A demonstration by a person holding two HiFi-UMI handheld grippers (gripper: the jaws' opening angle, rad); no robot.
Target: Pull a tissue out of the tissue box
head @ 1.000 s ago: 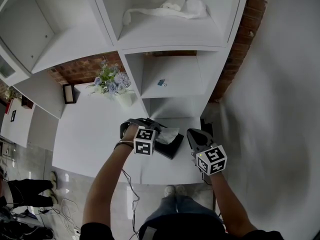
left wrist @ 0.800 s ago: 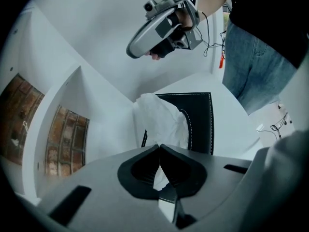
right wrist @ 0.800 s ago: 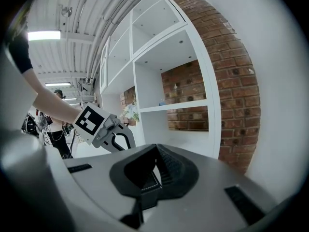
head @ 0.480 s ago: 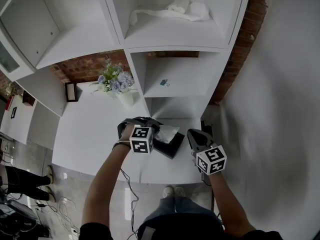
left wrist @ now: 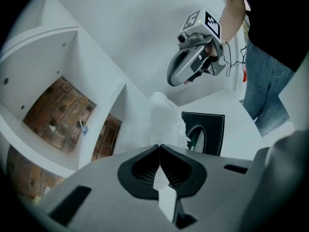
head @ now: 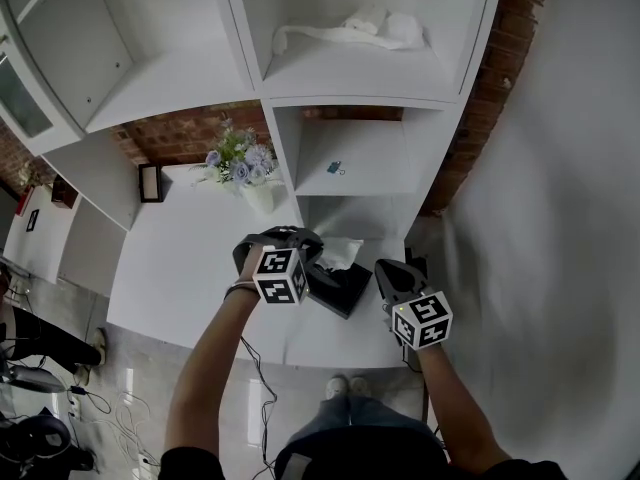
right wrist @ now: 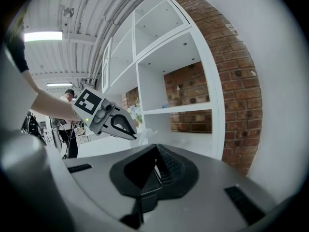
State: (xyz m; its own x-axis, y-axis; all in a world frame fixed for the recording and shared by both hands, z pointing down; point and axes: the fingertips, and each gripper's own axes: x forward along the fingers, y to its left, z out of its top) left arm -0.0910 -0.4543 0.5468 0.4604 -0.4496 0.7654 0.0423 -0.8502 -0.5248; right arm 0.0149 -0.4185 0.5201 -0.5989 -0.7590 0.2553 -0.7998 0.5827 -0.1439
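Note:
A black tissue box [head: 338, 288] lies on the white table [head: 185, 263] in front of the shelf unit. A white tissue [head: 341, 253] sticks up out of its slot. My left gripper [head: 312, 244] hangs just above the box's left end, shut on that tissue. In the left gripper view the tissue [left wrist: 161, 117] stretches from the box [left wrist: 207, 132] up into the closed jaws of the left gripper [left wrist: 159, 147]. My right gripper [head: 386, 271] hovers to the right of the box, shut and empty. From its own view the right gripper [right wrist: 155, 150] points almost level toward the shelves.
A vase of flowers [head: 243, 166] and a small dark frame [head: 150, 182] stand at the table's back. White shelves rise behind; the upper one holds a crumpled white cloth [head: 362, 28]. The lower one holds a small blue item [head: 335, 167]. A brick wall [head: 495, 78] runs at right.
My left gripper has risen and tilted, drawing the tissue higher out of the box. The right gripper has stayed where it was.

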